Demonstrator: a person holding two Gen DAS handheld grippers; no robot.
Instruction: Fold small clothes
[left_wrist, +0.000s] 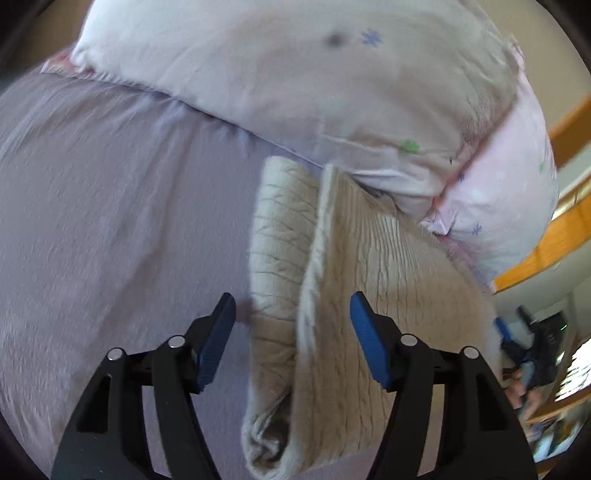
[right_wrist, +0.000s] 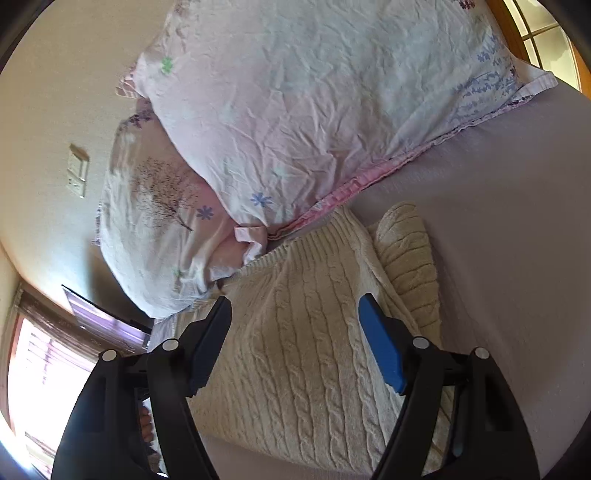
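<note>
A cream cable-knit sweater (left_wrist: 354, 295) lies partly folded on the lilac bed sheet (left_wrist: 110, 221), with one sleeve (left_wrist: 277, 258) lying along its left side. My left gripper (left_wrist: 291, 306) is open just above the sweater's folded edge and holds nothing. In the right wrist view the sweater (right_wrist: 306, 350) fills the lower middle, its sleeve (right_wrist: 410, 258) to the right. My right gripper (right_wrist: 295, 314) is open over the sweater's body and holds nothing. The right gripper also shows at the right edge of the left wrist view (left_wrist: 524, 354).
Two pink flowered pillows (right_wrist: 295, 110) (right_wrist: 159, 229) lie right behind the sweater, touching its far edge. A wall with a switch plate (right_wrist: 77, 173) and a bright window (right_wrist: 48, 369) are at the left. Wooden window framing (left_wrist: 569, 125) is at the right.
</note>
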